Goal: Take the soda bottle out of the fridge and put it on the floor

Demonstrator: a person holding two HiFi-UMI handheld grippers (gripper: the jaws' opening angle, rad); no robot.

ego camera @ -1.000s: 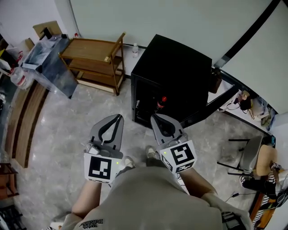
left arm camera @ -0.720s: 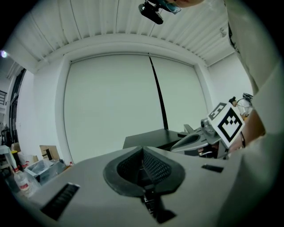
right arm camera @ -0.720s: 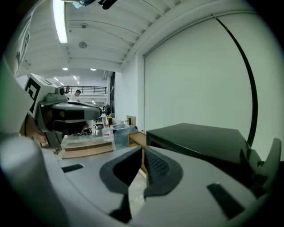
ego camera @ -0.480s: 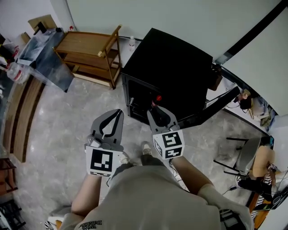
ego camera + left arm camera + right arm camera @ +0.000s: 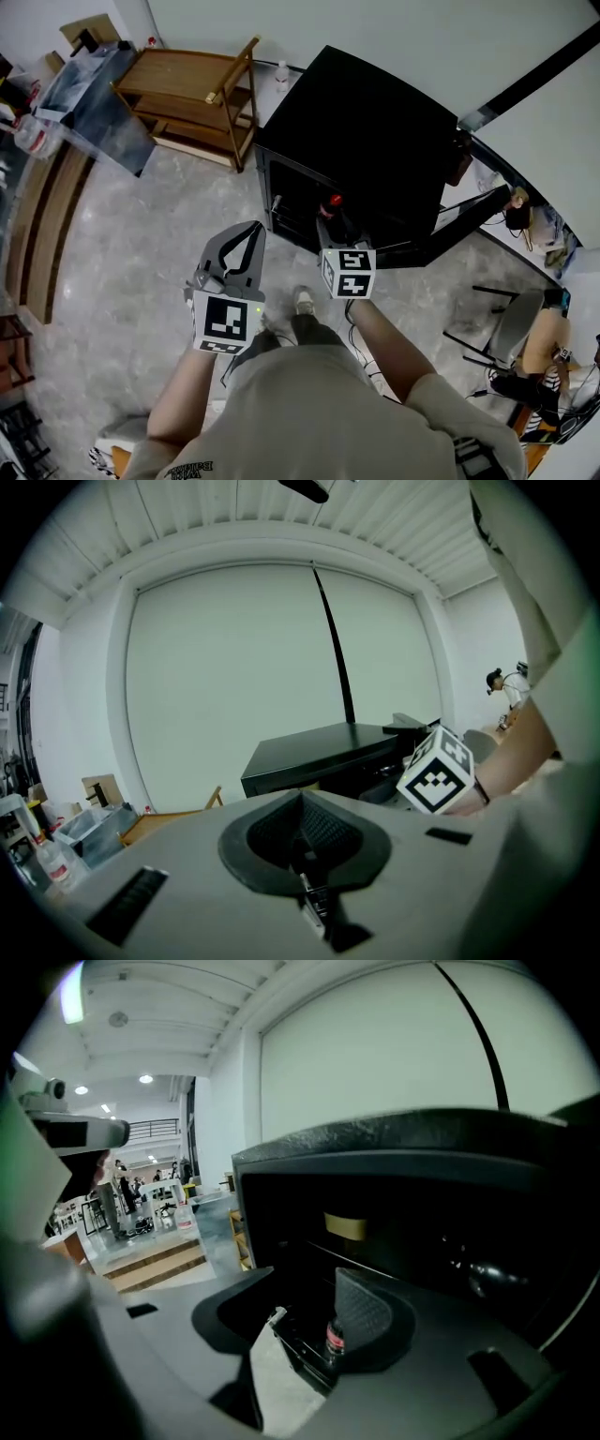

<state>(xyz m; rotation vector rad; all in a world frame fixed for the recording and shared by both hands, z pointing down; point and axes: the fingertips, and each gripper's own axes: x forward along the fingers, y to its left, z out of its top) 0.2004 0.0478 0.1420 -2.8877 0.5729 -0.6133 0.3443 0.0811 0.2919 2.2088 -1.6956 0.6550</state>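
Reach phase, seen from the head view and both gripper views. The soda bottle [image 5: 332,203] stands upright just inside the open front of the fridge [image 5: 375,122], a matt black box at upper centre of the head view. The bottle is a dark cylinder with a red cap and a red label band.

The right gripper [image 5: 305,1307] points into the opening. Its jaws are spreading, and the bottle shows between them at lower centre of its view, untouched by either cross-hatched dark pad. The left gripper [image 5: 302,799] hangs at left of centre in the head view over the glossy, grey-veined floor [image 5: 122,244], jaws pressed together on nothing.

The grasp is not yet made. The next move probably calls for advancing until the pads flank the bottle, then closing on it.
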